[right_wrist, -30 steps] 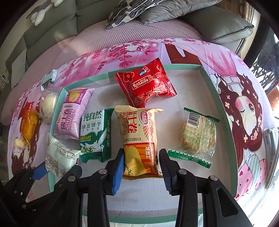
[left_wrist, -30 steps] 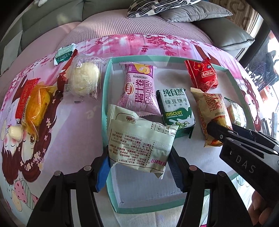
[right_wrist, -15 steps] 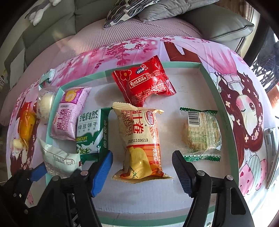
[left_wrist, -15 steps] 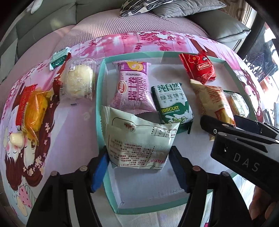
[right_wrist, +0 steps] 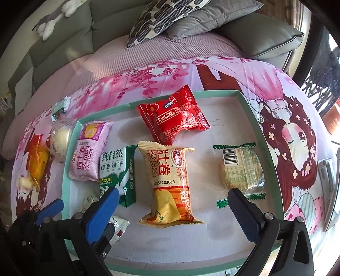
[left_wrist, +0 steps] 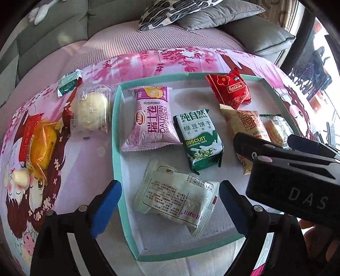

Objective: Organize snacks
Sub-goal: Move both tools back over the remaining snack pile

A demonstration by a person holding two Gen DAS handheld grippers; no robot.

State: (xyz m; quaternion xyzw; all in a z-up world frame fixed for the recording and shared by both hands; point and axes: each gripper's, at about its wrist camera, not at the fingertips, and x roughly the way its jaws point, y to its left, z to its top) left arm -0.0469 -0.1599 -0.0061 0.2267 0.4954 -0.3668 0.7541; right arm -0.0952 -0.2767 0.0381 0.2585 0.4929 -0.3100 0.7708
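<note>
Pink cloth: a cartoon-printed cover [right_wrist: 244, 70] with blossoms and a dark-haired girl spreads over a ribbed cushion; grey sofa [right_wrist: 63, 42] and patterned pillow [right_wrist: 165, 19] sit behind.
Tray: a shallow teal-edged box [left_wrist: 115, 135] with a white floor lies on the cloth and holds six packets.
White packet: the pale wrapper [left_wrist: 176, 195] with small printed text rests on the tray floor at the near left corner, long axis roughly across the view, its sealed right end tilted toward the camera.
Left gripper: the left gripper [left_wrist: 170, 203] is spread wide, blue fingers [left_wrist: 106, 208] either side of the white packet and clear of it.
Right gripper: the right gripper [right_wrist: 172, 212] is also spread wide, straddling the orange Swiss-roll pack [right_wrist: 170, 182] without touching it.
Orange pack: it lies lengthwise, away from the camera, top seam pointing to the red packet [right_wrist: 174, 116].
Others in tray: purple Swiss roll [left_wrist: 152, 118] and green biscuit pack [left_wrist: 198, 138] side by side, both lengthwise; clear cracker pack [right_wrist: 241, 169] to the right.
Outside tray: a round pale bun [left_wrist: 92, 108], an orange-wrapped cake [left_wrist: 42, 144] and a small green sachet [left_wrist: 68, 83] on the cloth at left.
Hidden: from the left wrist view the right tool's black body covers the lower part of the orange pack and most of the crackers; from the right wrist view the white packet is largely behind the blue finger.
</note>
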